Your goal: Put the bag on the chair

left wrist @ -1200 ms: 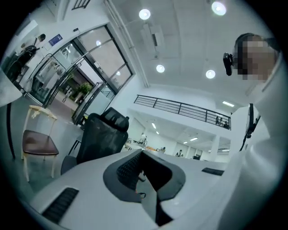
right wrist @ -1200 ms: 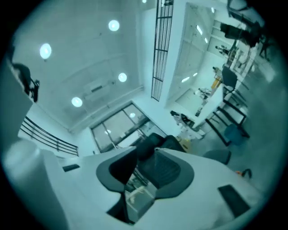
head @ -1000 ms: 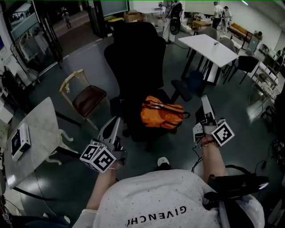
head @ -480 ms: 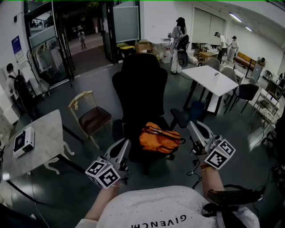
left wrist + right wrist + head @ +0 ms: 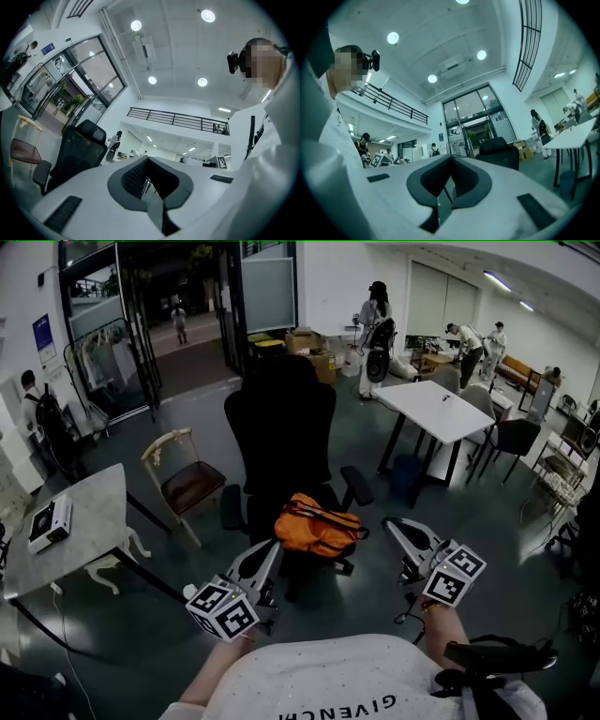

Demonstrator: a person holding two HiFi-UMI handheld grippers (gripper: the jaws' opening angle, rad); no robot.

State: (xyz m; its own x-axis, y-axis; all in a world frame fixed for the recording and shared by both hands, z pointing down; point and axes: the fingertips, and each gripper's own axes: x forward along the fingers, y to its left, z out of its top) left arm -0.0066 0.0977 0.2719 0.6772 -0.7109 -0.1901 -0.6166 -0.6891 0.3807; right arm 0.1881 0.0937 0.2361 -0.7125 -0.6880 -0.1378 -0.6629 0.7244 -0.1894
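Note:
The orange bag (image 5: 317, 529) lies on the seat of the black office chair (image 5: 281, 427), with nothing holding it. My left gripper (image 5: 272, 547) is near my body, left of the seat and short of the bag; its jaws meet at the tips and hold nothing. My right gripper (image 5: 389, 523) is to the right of the bag, apart from it, also shut and empty. In the left gripper view the shut left gripper (image 5: 147, 159) tilts up toward the ceiling, with the chair (image 5: 79, 150) at the left. The right gripper view shows the closed right gripper (image 5: 451, 157) and the chair (image 5: 499, 152) behind it.
A wooden chair with a dark red seat (image 5: 183, 479) stands left of the office chair. A marble table (image 5: 84, 549) with a small box (image 5: 49, 521) is at the far left. A white table (image 5: 436, 413) and a dark chair (image 5: 516, 437) stand to the right. People stand at the back.
Both grippers have drawn back from the bag toward my body. My head view has lifted, showing more of the room. The bag stays on the seat.

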